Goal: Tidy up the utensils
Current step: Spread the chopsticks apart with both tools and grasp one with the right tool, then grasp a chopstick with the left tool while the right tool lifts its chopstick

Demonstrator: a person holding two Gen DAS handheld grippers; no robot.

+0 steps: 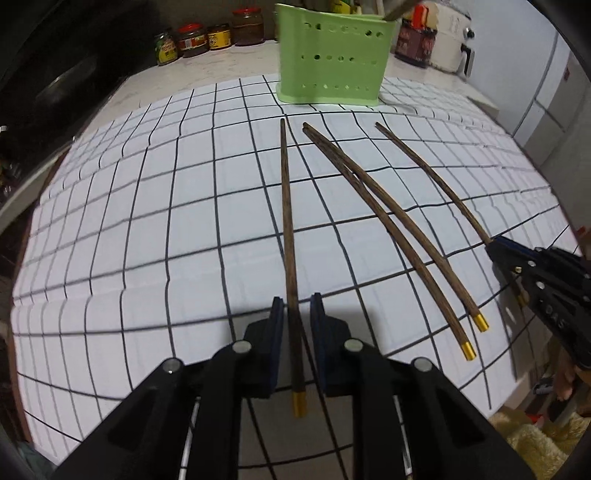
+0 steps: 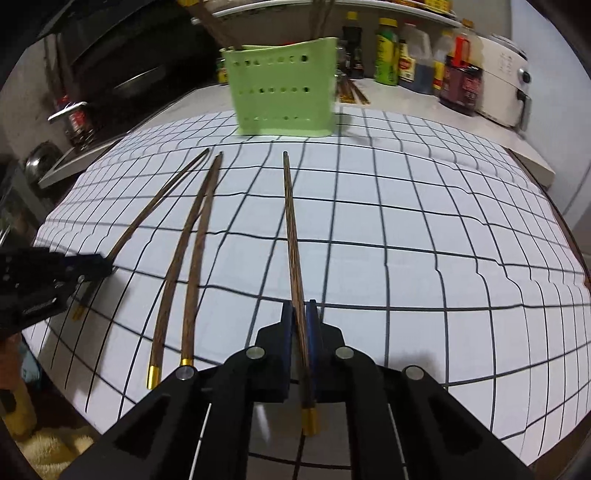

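Four dark wooden chopsticks with gold ends lie side by side on a white checked cloth (image 1: 147, 229). My left gripper (image 1: 297, 304) straddles the leftmost chopstick (image 1: 286, 221); its jaws stand narrowly apart, with a gap showing beside the stick. A pair of chopsticks (image 1: 369, 206) lies in the middle. My right gripper (image 2: 300, 310) is shut on the rightmost chopstick (image 2: 293, 229), which rests on the cloth. The other view of each shows the opposite gripper: the right gripper (image 1: 493, 245) and the left gripper (image 2: 109, 264). A green perforated holder (image 2: 284, 92) stands at the far edge with chopsticks (image 2: 210, 22) in it.
Jars (image 1: 192, 40) and sauce bottles (image 2: 388, 51) line the counter behind the holder, with a white rice cooker (image 2: 506, 85) at the far right. A dark stove area (image 2: 122, 74) lies to the far left. A yellow towel (image 1: 535, 439) sits below the table's near edge.
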